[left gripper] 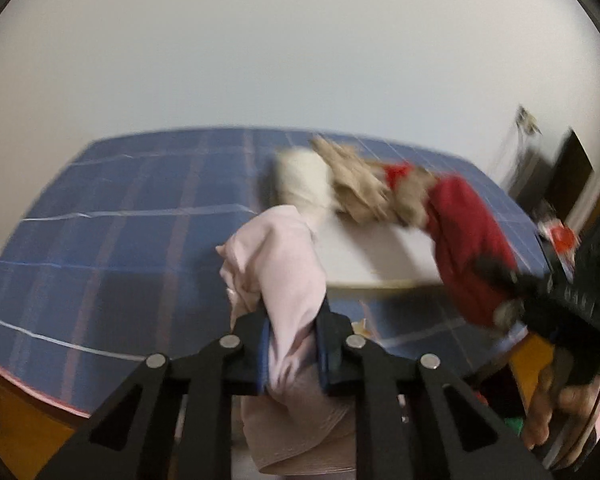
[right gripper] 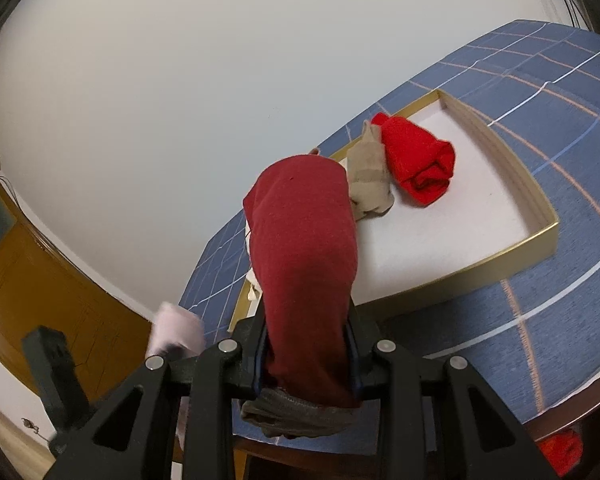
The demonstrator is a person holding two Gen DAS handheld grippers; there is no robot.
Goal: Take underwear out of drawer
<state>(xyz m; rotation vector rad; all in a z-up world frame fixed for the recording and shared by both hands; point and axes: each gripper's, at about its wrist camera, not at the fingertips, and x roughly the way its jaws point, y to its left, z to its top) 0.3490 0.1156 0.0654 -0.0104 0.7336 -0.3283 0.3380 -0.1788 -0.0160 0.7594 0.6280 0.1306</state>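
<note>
Left gripper (left gripper: 293, 344): jaws pressed onto a pale pink garment (left gripper: 278, 272), a bunched fold caught between the blue pads. The cloth rises toward 12 o'clock above the jaws and a heavier fold hangs below them toward 6. The left wrist view is motion-blurred, so how deep the bite goes cannot be told.

Beyond it, at roughly 1 o'clock, a shallow gold-edged tray (right gripper: 540, 204) sits on the blue plaid tablecloth (left gripper: 100, 216). In the tray: a cream piece (left gripper: 300, 184), a beige garment (right gripper: 370, 176) and a bright red rolled garment (right gripper: 418, 160), the last two touching.

Right gripper (right gripper: 306, 364): clamped on a dark red garment (right gripper: 304, 248) that stands up toward 12 o'clock and hides the tray's near-left corner. A grey band (right gripper: 296, 412) of the same bundle, as far as I can tell, sags below the jaws.

The drawer itself is not clearly in view; both held pieces are up at table level, near the tray.

Risks, as I judge them:
- Pink cloth is held by one fold with much weight hanging; a quick swing could let it slide out short of the tray.
- The dark red piece blocks sight of the tray rim; releasing blind may drape it over the edge or onto the cloth.
- Trailing fabric could drag the beige piece or nudge the light tray.
- The grippers are close together; their loads may tangle.
</note>
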